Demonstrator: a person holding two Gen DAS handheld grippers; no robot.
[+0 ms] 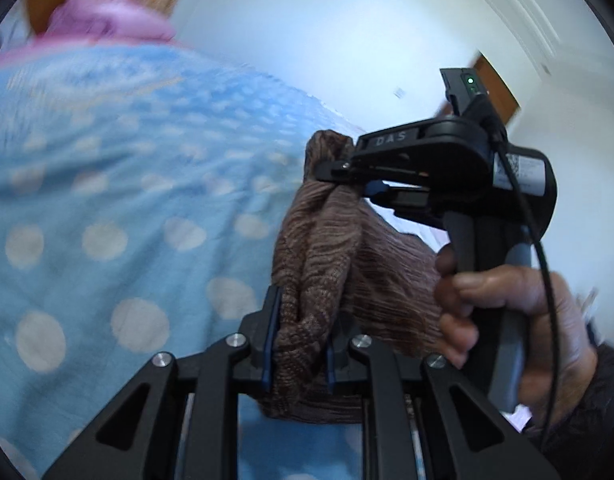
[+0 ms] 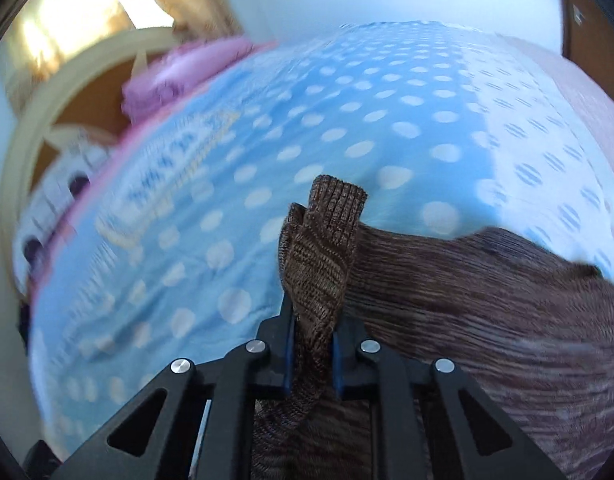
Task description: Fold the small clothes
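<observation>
Above a bed spread with a blue polka-dot blanket (image 1: pixel 107 200), a person works a brown knitted garment (image 1: pixel 319 280) with two hand-held grippers. Seen from the left wrist, the left gripper (image 1: pixel 301 336) has its jaws clenched on a bunched fold of the brown knit, the cloth squeezed between its blue-edged pads and spilling out below them. Just beyond, the right gripper (image 1: pixel 339 172) comes in from the right edge of that view, its black fingers pinched shut on an upper fold of the same garment, so the fabric hangs stretched between the two tools. A hand (image 1: pixel 503 312) wraps the right gripper's grey handle, a dark sleeve at the wrist, and a thin black cable runs down past the knuckles. A green light glows on the unit on top of that gripper.

From the right wrist, the right gripper (image 2: pixel 313 344) grasps a narrow ribbed strip of the brown knit that stands up between its pads, while the rest of the garment (image 2: pixel 487 300) drapes away to the right, over the blanket (image 2: pixel 347 120). A pink cloth (image 2: pixel 179 76) lies at the far end of the bed beside a cream-framed wooden headboard (image 2: pixel 35 140). Both views are blurred.
</observation>
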